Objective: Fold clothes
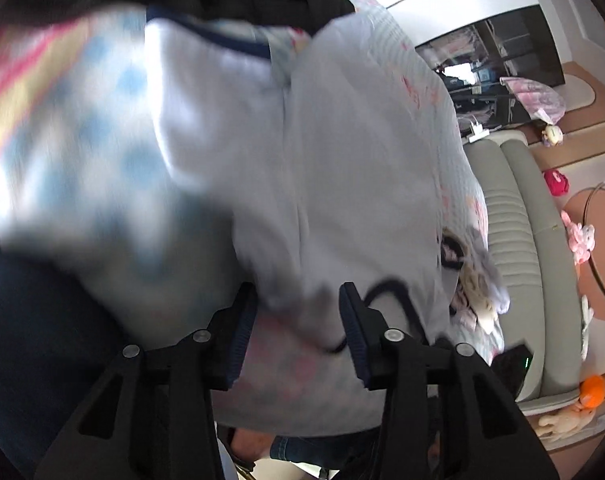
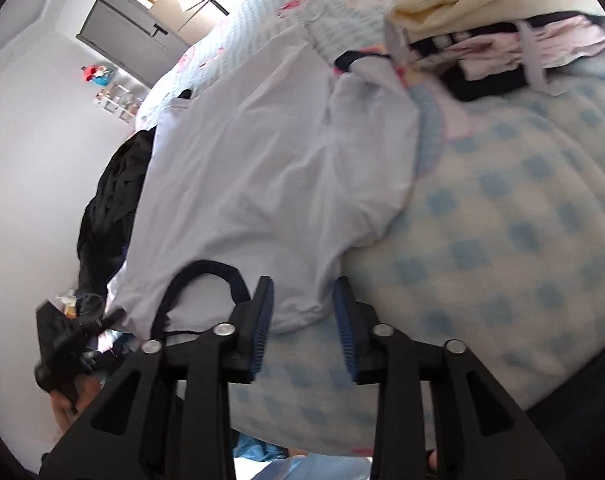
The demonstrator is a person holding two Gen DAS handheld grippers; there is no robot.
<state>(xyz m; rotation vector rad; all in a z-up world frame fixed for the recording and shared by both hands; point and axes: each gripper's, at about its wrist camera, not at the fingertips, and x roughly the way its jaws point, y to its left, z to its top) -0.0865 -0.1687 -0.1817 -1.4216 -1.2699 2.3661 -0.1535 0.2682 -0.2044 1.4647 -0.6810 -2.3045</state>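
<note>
A pale lavender, navy-trimmed cotton T-shirt [image 2: 262, 168] lies spread flat on a fleecy blue-checked cream blanket [image 2: 502, 240], probably laid out for folding. The right gripper [image 2: 302, 312] hangs half-open over its hem, pads clear of cloth. The left gripper [image 1: 298, 320] is likewise parted and grips nothing, fabric loose between its jaws.

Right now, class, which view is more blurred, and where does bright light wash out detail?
Left wrist view: heavy blur over the checked blanket, white glare at its left edge. Right wrist view: sharper on the white T-shirt; upper wall blown out, fisheye bending the edges.
</note>
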